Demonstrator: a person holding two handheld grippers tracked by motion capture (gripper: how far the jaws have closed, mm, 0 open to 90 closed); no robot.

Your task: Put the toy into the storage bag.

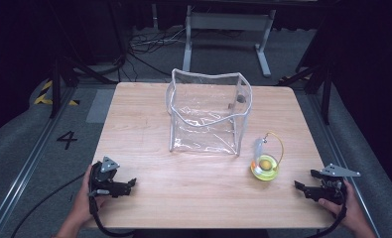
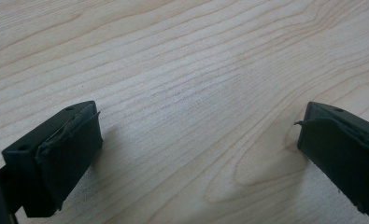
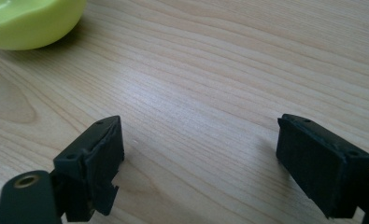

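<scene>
While both hands rest at the near edge of the wooden table (image 1: 149, 198), the left gripper (image 1: 129, 184) and right gripper (image 1: 298, 186) lie low over bare wood, each with its jaws spread wide and holding nothing. A clear plastic bag (image 1: 207, 113) stands open at the table's middle. Near the right gripper sits a yellow-green dish (image 1: 264, 168) with a thin looped handle.
</scene>
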